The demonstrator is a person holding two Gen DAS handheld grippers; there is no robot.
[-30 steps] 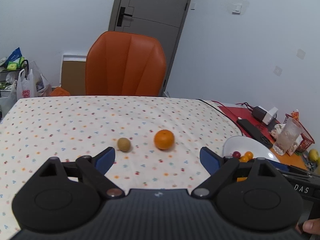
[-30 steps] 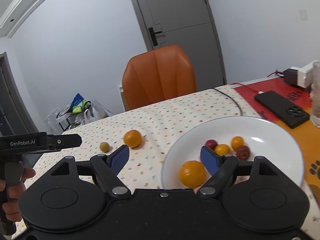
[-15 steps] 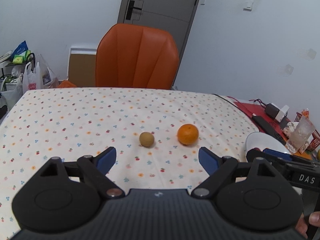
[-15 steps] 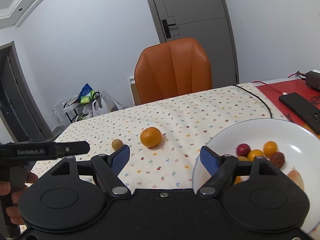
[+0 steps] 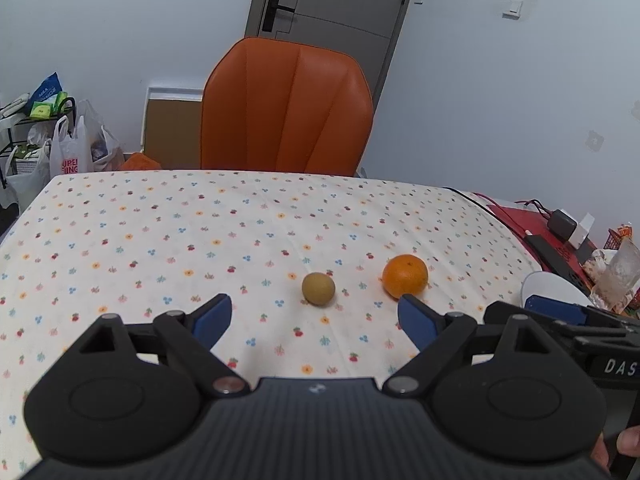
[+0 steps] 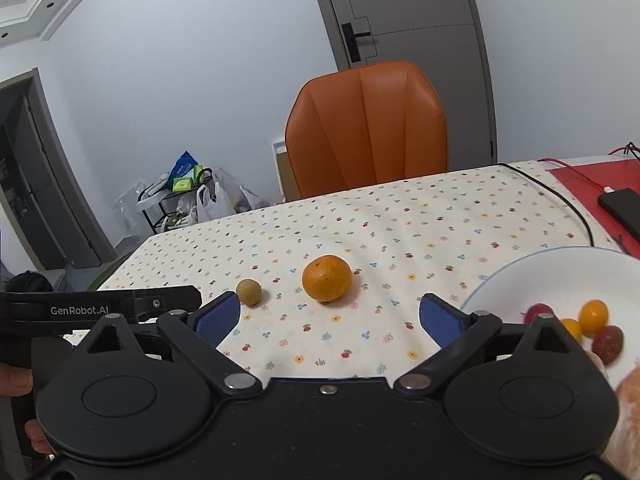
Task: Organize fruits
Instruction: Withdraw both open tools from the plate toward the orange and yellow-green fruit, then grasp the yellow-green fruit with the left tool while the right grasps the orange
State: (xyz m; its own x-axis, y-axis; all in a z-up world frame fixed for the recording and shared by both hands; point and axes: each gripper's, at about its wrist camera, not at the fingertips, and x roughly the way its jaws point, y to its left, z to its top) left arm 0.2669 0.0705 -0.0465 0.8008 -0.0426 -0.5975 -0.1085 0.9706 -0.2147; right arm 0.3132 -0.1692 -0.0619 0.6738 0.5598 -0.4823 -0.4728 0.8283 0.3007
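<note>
Both claws are spread wide and carry nothing, so this looks like the approach to the next pick. 2 fruits lie loose on the tabletop (image 5: pixel 160 240): an orange (image 6: pixel 327 278) and, just beside it on its left, a small brown-green fruit (image 6: pixel 249 291). The right claw (image 6: pixel 330 318) points at the orange, which lies ahead of its open tips, not yet between them; the left claw (image 5: pixel 314 318) faces the small fruit (image 5: pixel 318 288) in the same way. The white plate (image 6: pixel 520 272), at the right of the tabletop, already holds several small fruits. The next move probably calls for easing forward and down, then closing gently, since round fruit may roll. Open cloth surrounds both fruits; the 2 claws sit close together and could collide, and the plate rim lies near the right claw.
</note>
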